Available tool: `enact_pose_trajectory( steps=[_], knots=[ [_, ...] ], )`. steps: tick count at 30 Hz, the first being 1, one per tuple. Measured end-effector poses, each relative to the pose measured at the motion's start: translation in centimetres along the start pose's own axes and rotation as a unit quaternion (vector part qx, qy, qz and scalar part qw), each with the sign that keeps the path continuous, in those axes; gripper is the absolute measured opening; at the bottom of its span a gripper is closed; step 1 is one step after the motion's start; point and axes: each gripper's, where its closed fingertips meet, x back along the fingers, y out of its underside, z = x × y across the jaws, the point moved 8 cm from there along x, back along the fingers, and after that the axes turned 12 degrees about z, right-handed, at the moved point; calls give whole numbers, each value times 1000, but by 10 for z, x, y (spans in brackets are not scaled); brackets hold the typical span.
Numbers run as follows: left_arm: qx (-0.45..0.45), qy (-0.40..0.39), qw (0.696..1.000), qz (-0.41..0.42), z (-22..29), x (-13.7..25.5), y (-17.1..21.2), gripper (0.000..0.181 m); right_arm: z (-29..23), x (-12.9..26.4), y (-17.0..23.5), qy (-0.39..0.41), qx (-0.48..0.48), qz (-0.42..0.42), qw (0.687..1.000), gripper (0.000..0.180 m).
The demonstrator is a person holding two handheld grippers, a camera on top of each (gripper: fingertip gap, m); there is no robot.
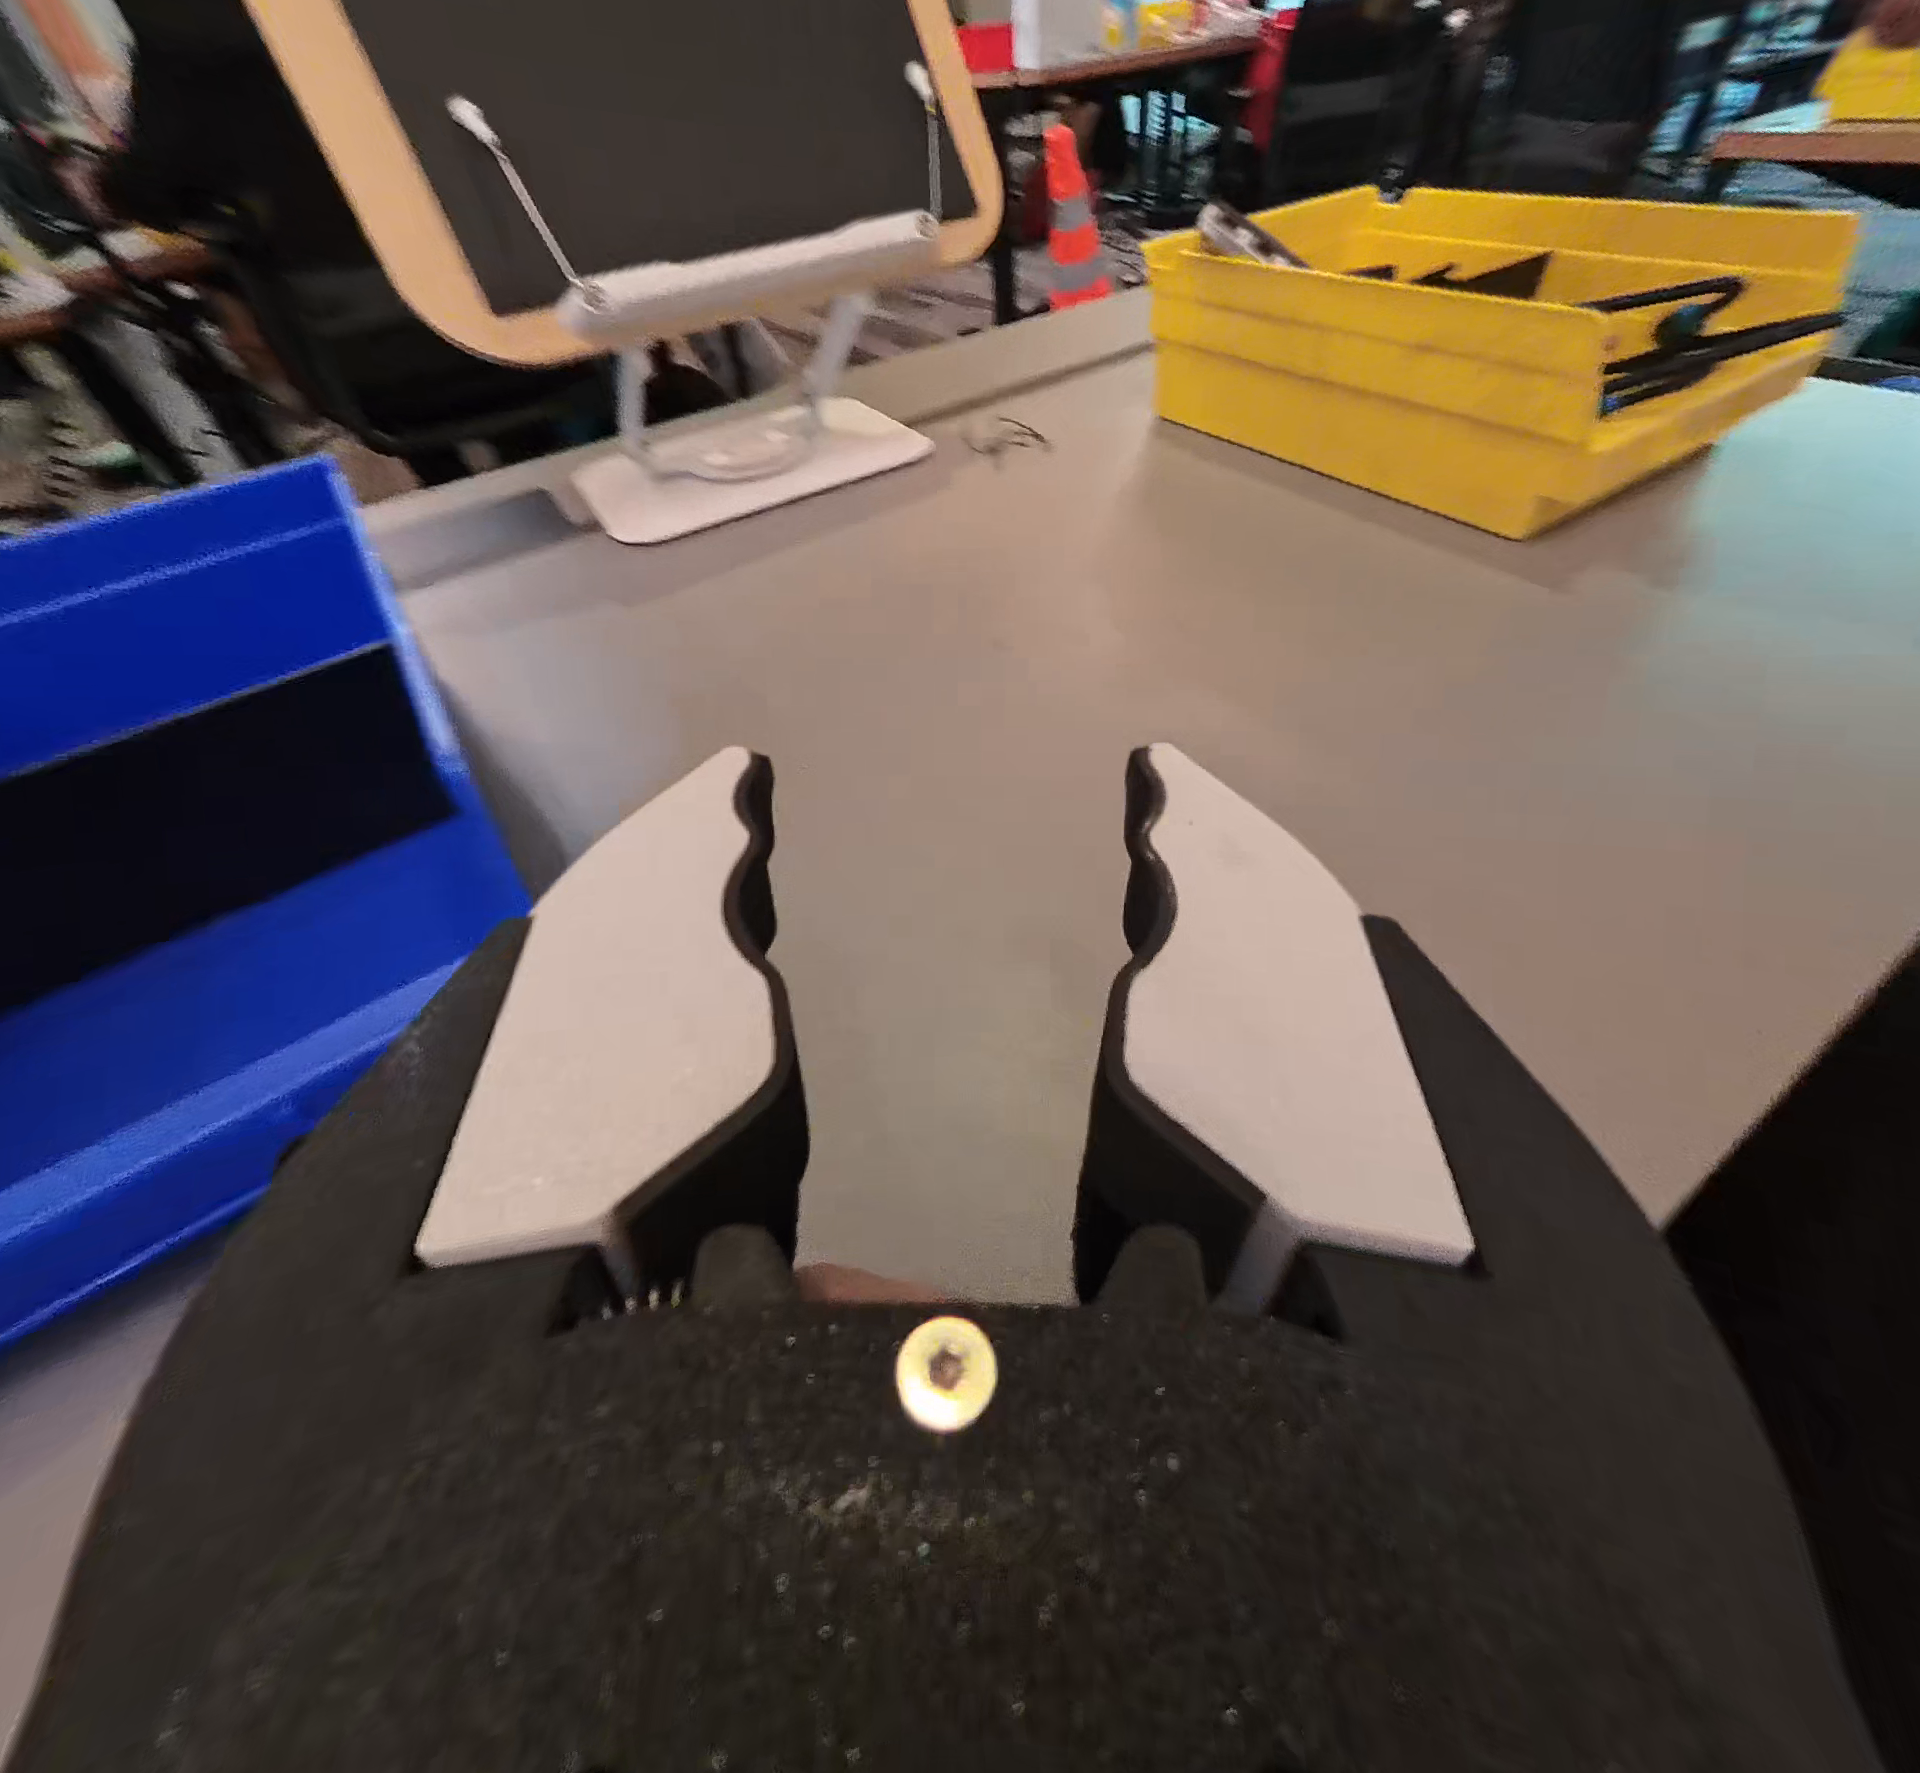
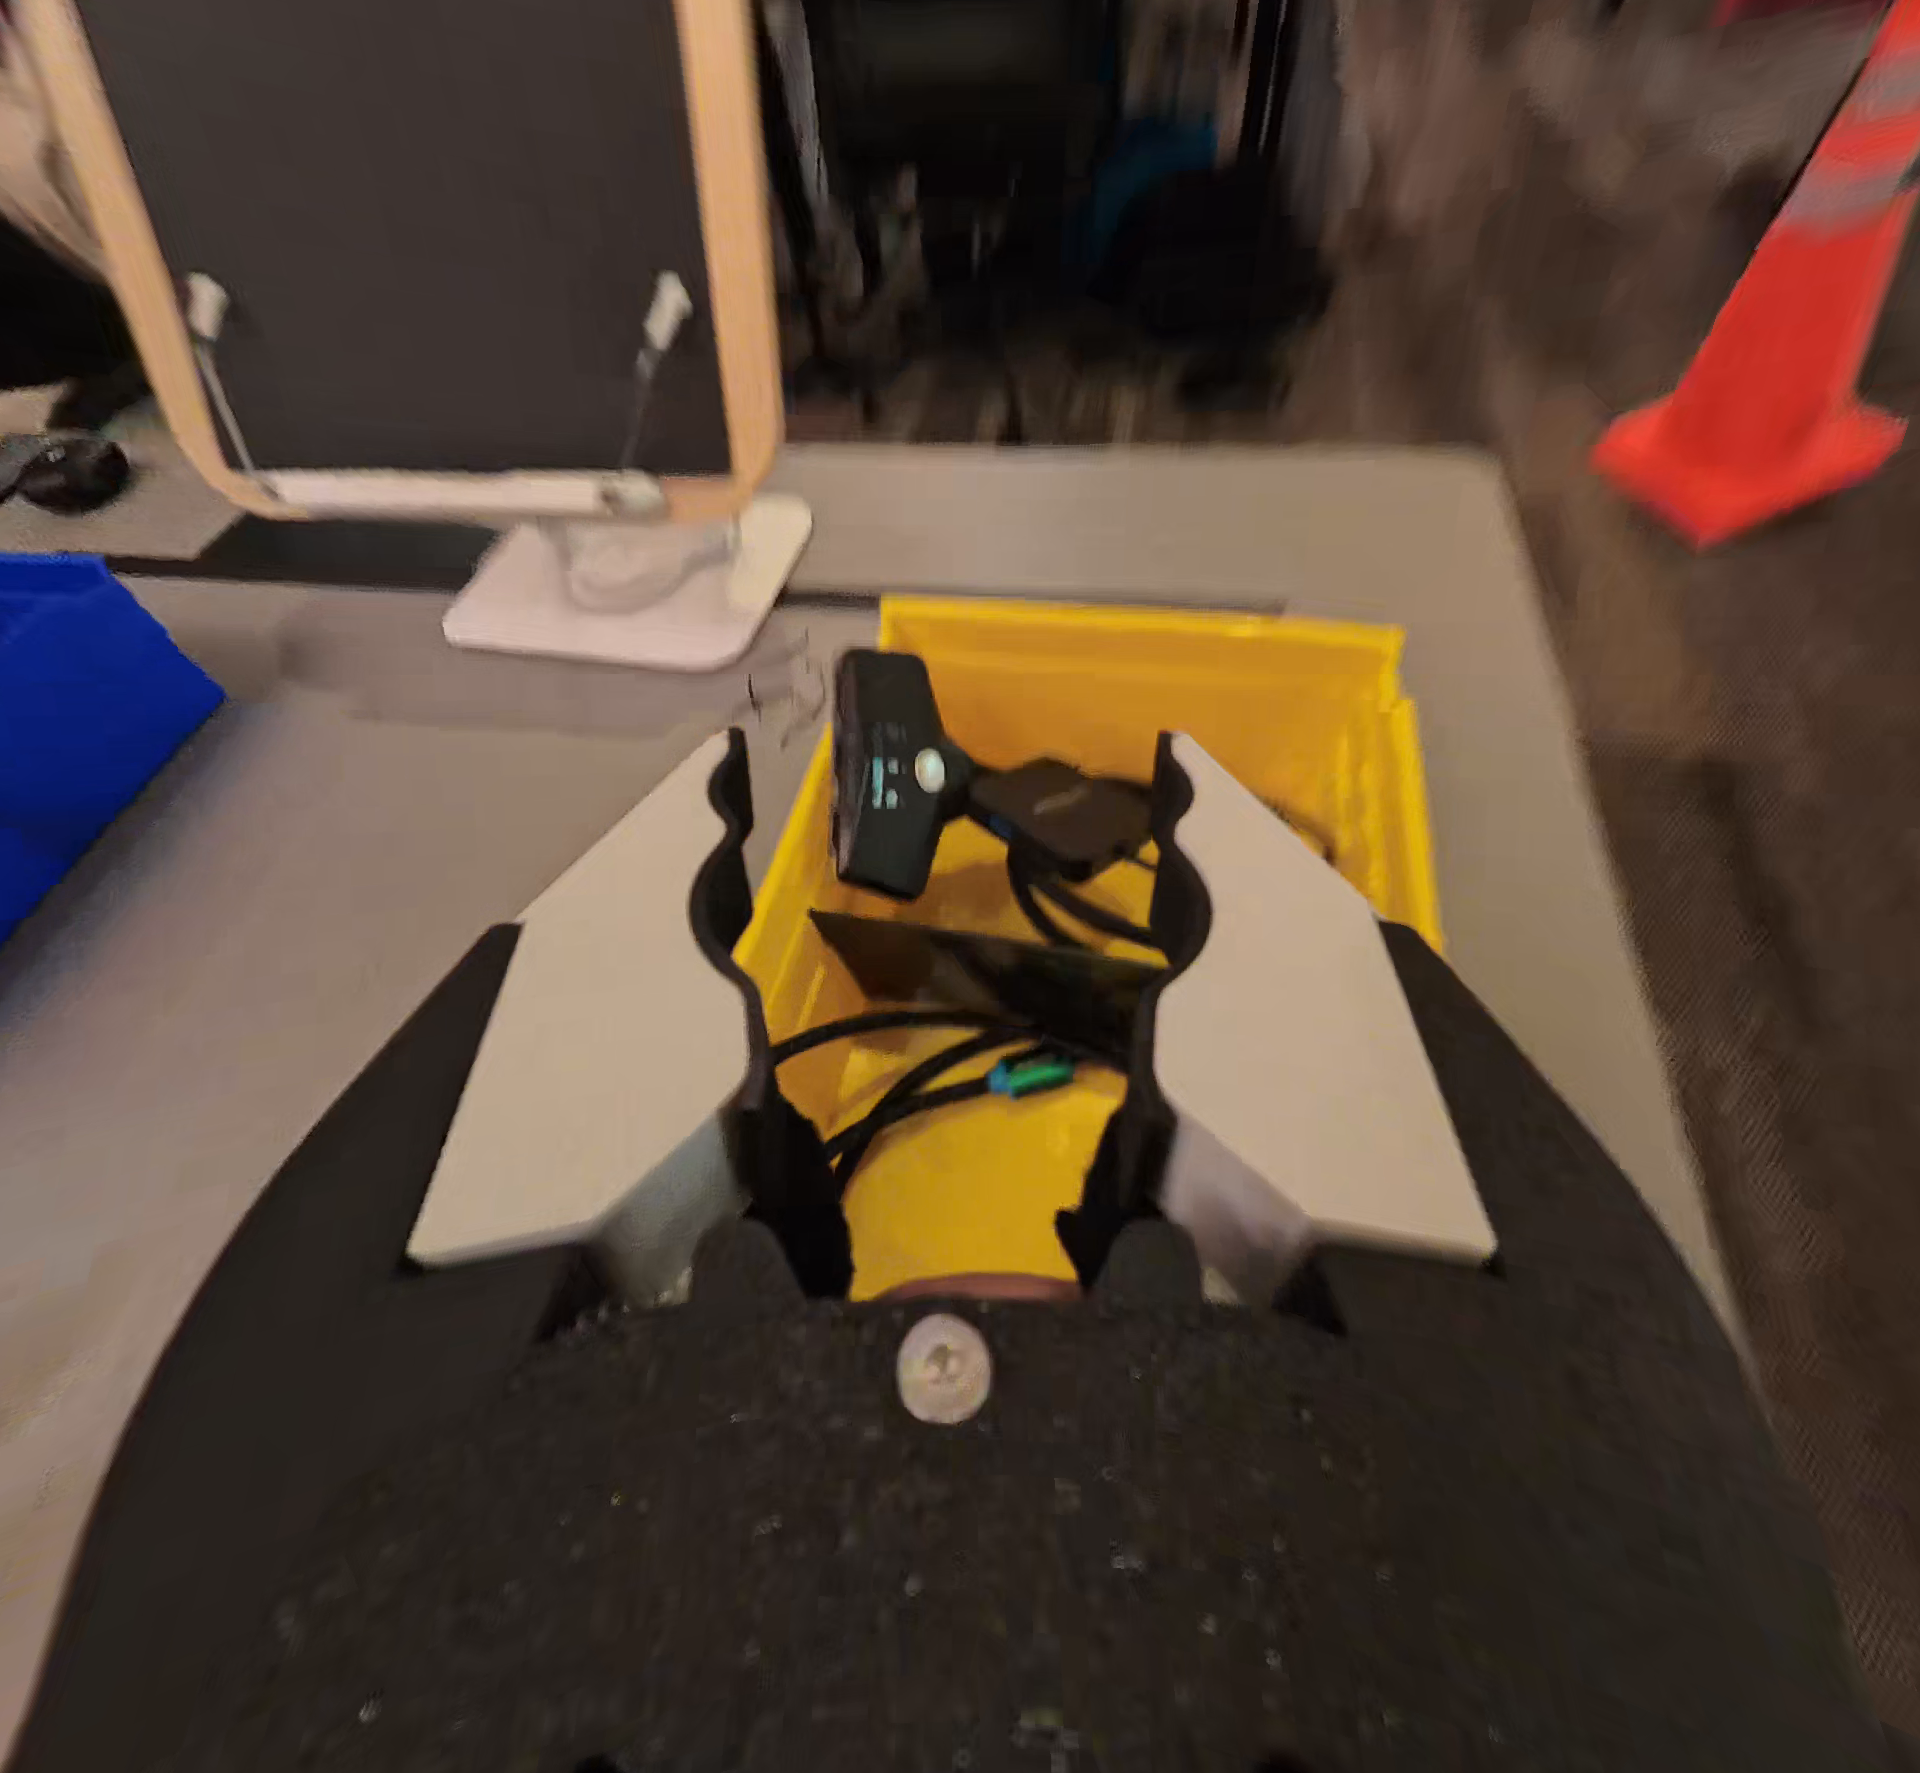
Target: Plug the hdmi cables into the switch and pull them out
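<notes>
A yellow bin (image 2: 1299, 674) sits on the grey table; it also shows at the far right in the left wrist view (image 1: 1382, 373). Inside it a black switch box (image 2: 883, 778) leans against the left wall, with a smaller black adapter (image 2: 1060, 804) beside it and black cables (image 2: 914, 1079) with a green tie coiled on the floor. My right gripper (image 2: 951, 757) is open and empty, hovering above the bin. My left gripper (image 1: 951, 767) is open and empty over bare table (image 1: 1039, 632).
A blue bin (image 1: 208, 840) stands at the left, also in the right wrist view (image 2: 73, 715). A tablet-like screen on a white stand (image 1: 727, 466) is at the table's back. An orange cone (image 2: 1787, 341) stands on the floor beyond. The table edge runs at the right. Across from one pair of fingers to the other is roughly 50 cm.
</notes>
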Motion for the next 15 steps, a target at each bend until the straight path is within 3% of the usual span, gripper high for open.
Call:
enact_pose_trajectory(
  steps=[4,6,8,11,13,15],
  knots=[
    [45,-35,998,-14,-14,13,-5,58,-41,62,7,4,62,119,991,77],
    [83,-53,995,-34,-25,24,-5,20,-55,81,40,20,49,145,988,76],
    [102,-102,989,-37,-39,37,-3,22,-64,96,89,44,31,129,990,76],
    [31,-178,983,-38,-60,57,9,30,-67,114,154,90,34,121,988,76],
    [-2,-202,977,-64,-72,60,20,34,-64,116,160,93,52,97,990,78],
    [25,-205,973,-99,-80,56,28,34,-56,118,146,110,86,118,983,76]
  ],
)
